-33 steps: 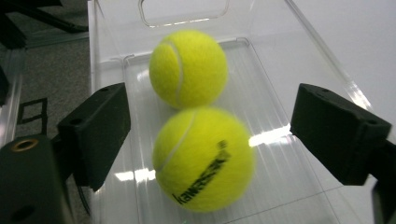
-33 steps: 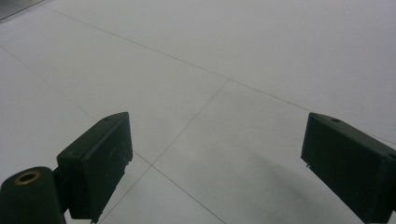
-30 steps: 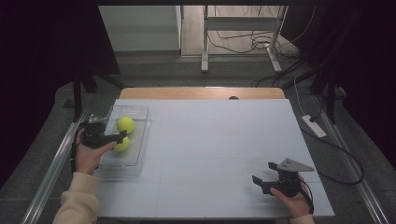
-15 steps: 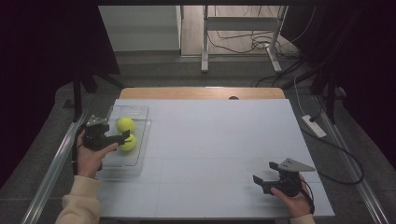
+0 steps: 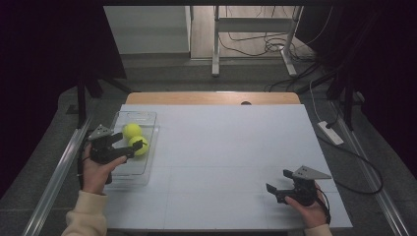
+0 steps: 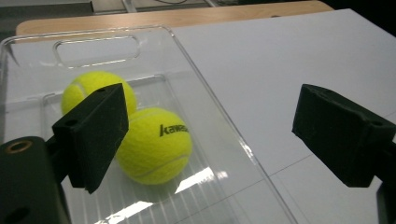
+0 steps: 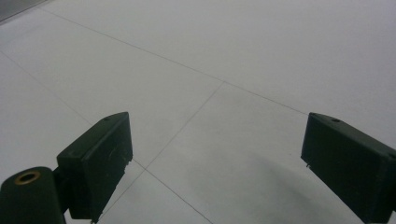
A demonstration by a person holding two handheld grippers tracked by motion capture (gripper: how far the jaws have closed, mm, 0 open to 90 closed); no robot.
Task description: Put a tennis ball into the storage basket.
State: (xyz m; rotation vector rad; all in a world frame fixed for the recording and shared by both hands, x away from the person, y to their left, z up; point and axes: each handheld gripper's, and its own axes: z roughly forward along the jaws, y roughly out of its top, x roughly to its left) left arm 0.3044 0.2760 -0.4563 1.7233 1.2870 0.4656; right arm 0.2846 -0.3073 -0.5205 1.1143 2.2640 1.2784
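High view, near edge first?
— Right hand-held gripper [image 5: 279, 189] at the near right of the worktop [image 5: 221, 147], gripped by the right hand [image 5: 307, 206], jaws spread apart, nothing between them. Grey three-cornered plate [image 5: 311, 172] on top.

And from its own camera?
— Two black pads [image 7: 98, 161] wide apart over bare white surface crossed by thin lines. Released, nothing held.

Left side?
— Left hand [image 5: 96, 167] with a cream sleeve [image 5: 88, 216] coming in from the bottom left, carrying the left hand-held gripper [image 5: 129, 142] above a clear plastic tray [image 5: 129, 174] at the left edge of the worktop. Jaws parted, tips right by the nearer tennis ball [image 5: 139, 146].

Grasping that ball?
— No. Left gripper view: pads [image 6: 93, 135] far apart, ball [image 6: 154, 144] lying on the ribbed tray floor [image 6: 154, 200] between and beyond them, not pinched. One pad over the tray, the other out past the tray's wall above the white surface.

Second ball?
— Farther tennis ball [image 5: 131, 130] just behind the first, touching it, toward the tray's handle cut-out [image 6: 97, 46].

Farther back?
— Wooden strip [image 5: 211, 98] along the far edge, then grey floor with metal legs [image 5: 215, 44] and loose cables [image 5: 255, 46].
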